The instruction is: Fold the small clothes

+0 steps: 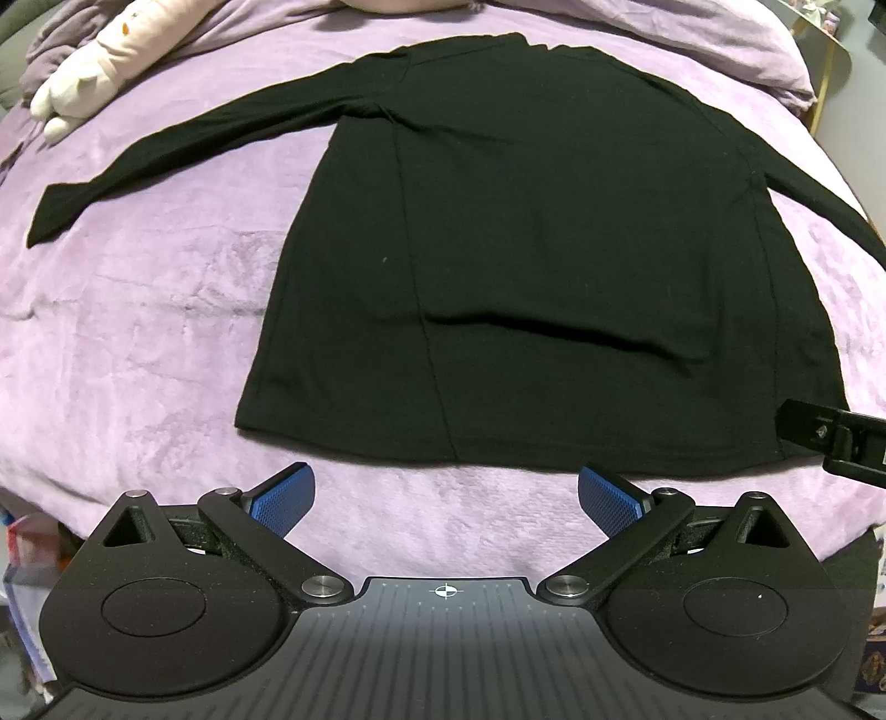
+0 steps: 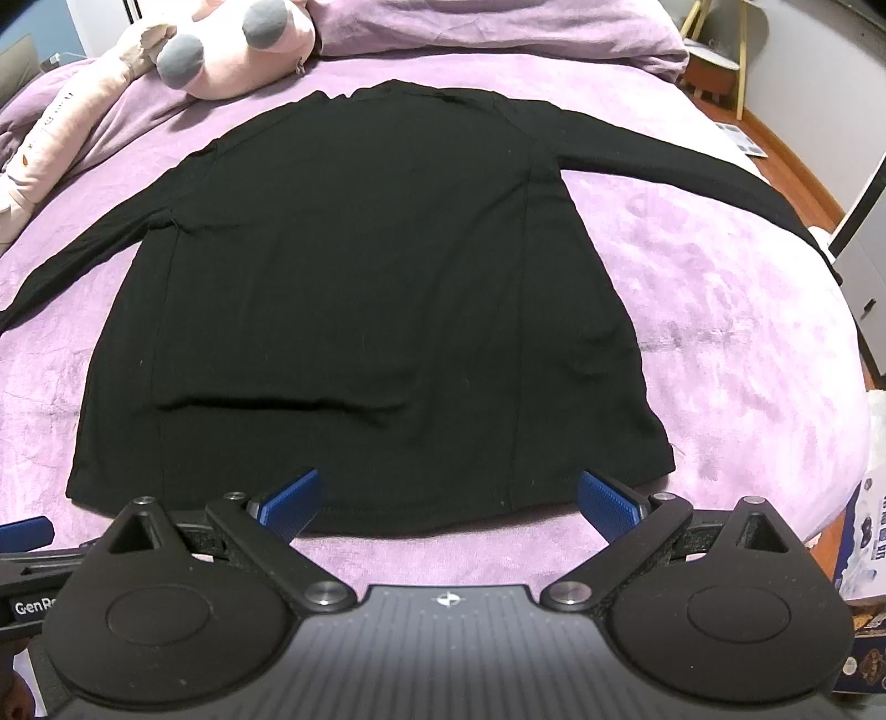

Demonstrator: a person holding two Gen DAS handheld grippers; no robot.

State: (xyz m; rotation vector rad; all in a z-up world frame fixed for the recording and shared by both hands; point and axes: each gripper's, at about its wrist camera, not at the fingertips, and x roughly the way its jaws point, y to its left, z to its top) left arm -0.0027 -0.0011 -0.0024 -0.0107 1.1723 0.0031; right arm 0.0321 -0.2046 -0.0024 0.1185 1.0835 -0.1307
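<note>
A black long-sleeved shirt (image 1: 526, 249) lies flat on the purple blanket (image 1: 138, 332), both sleeves spread out to the sides and the hem nearest me. It also shows in the right wrist view (image 2: 360, 277). My left gripper (image 1: 446, 498) is open and empty, just short of the hem near its middle. My right gripper (image 2: 448, 501) is open and empty, its blue fingertips (image 2: 293, 504) at the hem's edge toward the right side. The right gripper's tip (image 1: 830, 443) shows by the hem's right corner in the left wrist view.
A cream plush toy (image 1: 94, 77) lies at the far left of the bed, and a pink plush with grey feet (image 2: 232, 50) lies beyond the collar. Bunched purple bedding (image 2: 498, 27) is at the back. The bed edge, boxes (image 2: 869, 543) and floor are on the right.
</note>
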